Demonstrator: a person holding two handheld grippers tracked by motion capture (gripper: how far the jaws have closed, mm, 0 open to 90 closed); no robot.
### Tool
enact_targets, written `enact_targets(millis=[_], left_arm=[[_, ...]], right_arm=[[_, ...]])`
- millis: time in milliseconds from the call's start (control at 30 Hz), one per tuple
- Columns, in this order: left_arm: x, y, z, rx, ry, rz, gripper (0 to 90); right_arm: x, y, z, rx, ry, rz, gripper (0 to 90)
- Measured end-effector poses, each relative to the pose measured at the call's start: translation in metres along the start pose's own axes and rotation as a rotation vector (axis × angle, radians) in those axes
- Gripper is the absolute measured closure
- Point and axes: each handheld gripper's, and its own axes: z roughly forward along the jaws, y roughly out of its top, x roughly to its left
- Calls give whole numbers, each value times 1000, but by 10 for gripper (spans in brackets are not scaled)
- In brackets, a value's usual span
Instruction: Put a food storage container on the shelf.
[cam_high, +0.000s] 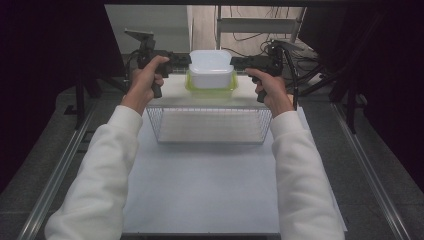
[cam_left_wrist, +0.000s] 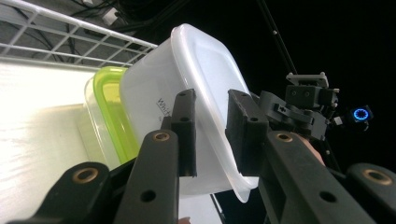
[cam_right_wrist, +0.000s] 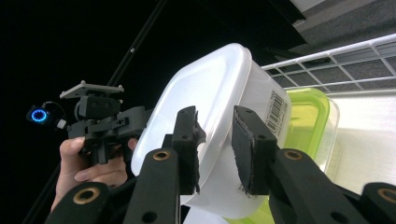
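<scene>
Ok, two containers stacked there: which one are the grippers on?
The upper one, the white container. Both the left gripper and right gripper straddle its rim. The green-lidded container sits beneath it, untouched.

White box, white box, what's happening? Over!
Left gripper and right gripper astride white box rim, jaws loosened. Box sits on green-lidded container. Wire basket in front.

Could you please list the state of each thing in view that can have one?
White container: lid on, stacked on the green-lidded one, its lid rim between both tools' pads.
Green-lidded container: closed, resting on the table beyond the basket.
Wire basket: upright, nothing in it.
Left tool: jaws straddle the white rim, not pressing.
Right tool: the same, opposite side.
</scene>
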Motion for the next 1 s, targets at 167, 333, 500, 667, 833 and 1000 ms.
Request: enact_targets(millis=[167,333,500,667,833,1000], left_arm=[[0,0,0,-9,-7,12,671],[-7,-1,-4,-32,-1,79,528],[-20,-9,-16,-44,51,187,424],[-37,-24,-37,-61,103,337,384],[-42,-50,-59,-52,120,415,346],[-38,-87,-73,-17,157,490,322]], right_arm=[[2,-1,2,-10,5,5,656],[13,-4,0,-38,-10,-81,560],[24,-7,-14,-28,-58,-200,469],[27,-14,-38,-23,-67,-268,429],[32,-33,-65,20,-115,-385,412],[34,-67,-83,77,-166,-483,394]])
